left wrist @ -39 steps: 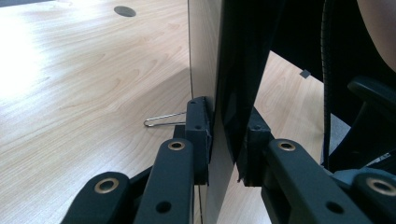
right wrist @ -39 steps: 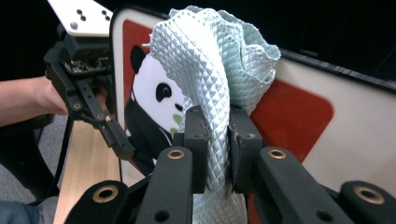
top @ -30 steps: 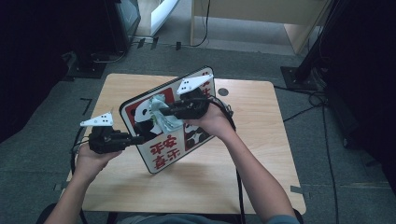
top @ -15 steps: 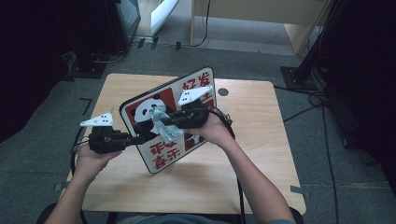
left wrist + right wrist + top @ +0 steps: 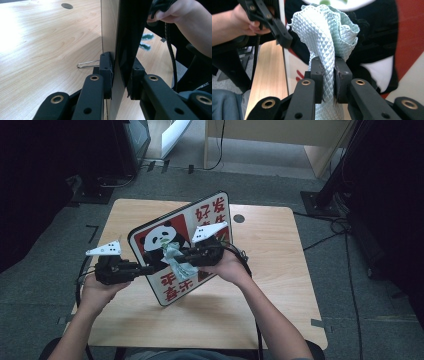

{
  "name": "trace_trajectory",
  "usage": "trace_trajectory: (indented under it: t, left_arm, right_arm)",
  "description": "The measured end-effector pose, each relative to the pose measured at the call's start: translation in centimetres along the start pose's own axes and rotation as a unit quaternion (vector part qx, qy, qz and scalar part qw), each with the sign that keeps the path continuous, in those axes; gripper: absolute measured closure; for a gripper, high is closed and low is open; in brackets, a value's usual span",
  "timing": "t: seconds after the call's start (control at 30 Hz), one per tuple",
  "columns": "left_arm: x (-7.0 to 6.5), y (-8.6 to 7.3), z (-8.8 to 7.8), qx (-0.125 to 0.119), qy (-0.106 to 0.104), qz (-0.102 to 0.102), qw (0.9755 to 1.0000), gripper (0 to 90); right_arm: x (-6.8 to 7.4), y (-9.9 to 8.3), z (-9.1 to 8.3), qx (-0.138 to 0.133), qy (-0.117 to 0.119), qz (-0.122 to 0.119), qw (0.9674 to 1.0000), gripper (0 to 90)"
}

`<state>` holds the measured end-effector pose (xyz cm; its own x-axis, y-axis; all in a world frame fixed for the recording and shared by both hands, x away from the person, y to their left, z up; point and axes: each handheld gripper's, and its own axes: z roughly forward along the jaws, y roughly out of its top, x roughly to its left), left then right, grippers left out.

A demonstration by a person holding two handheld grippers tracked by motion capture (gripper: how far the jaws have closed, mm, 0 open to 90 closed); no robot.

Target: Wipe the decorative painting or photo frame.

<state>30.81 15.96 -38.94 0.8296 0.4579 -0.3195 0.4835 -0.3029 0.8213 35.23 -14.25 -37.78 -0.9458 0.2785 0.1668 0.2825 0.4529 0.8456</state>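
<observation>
A: Panda board (image 5: pixel 172 251) — where is it?
B: Tilted above the table (image 5: pixel 280 250), its edge clamped in the left claw (image 5: pixel 120 75).
A: And the right claw (image 5: pixel 328 75)?
B: Pinching a pale cloth (image 5: pixel 325 32) against the board's face.

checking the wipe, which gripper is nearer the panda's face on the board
Right. The right gripper, shut on the cloth, sits at the panda's face; the left gripper clamps the board at its lower left edge.

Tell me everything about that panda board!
The board is a flat rounded panel, white-edged, with a panda picture and red patches bearing characters. It stands tilted on the table. The left gripper clamps its edge; the right gripper presses a pale quilted cloth against its front.
</observation>
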Motion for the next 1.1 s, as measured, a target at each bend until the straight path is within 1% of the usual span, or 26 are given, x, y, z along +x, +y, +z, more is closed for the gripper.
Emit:
trace_trajectory:
  t: [0.1, 0.47, 0.67, 0.97, 1.1]
  left_arm:
    - [0.0, 0.0, 0.0, 0.0, 0.0, 0.0, 1.0, 78.6]
    - [-0.1, 0.0, 0.0, 0.0, 0.002, 0.002, 1.0, 78.5]
    - [-0.1, -0.1, 0.0, 0.0, 0.002, 0.0, 1.0, 78.5]
    - [-0.1, -0.1, 0.0, -0.001, -0.001, -0.002, 1.0, 78.4]
    - [-0.1, -0.1, 0.0, -0.001, -0.002, -0.004, 1.0, 78.3]
  right_arm:
    - [0.0, -0.6, 0.2, 0.002, 0.001, 0.002, 1.0, 80.6]
    - [0.2, -2.7, 1.2, 0.025, 0.006, 0.008, 0.9996, 80.5]
    - [0.2, -3.7, 1.5, 0.028, 0.009, 0.014, 0.9995, 80.5]
    - [0.3, -5.5, 2.4, 0.055, 0.01, 0.025, 0.9982, 80.5]
    - [0.2, -6.5, 2.8, 0.062, 0.016, 0.032, 0.9974, 80.5]
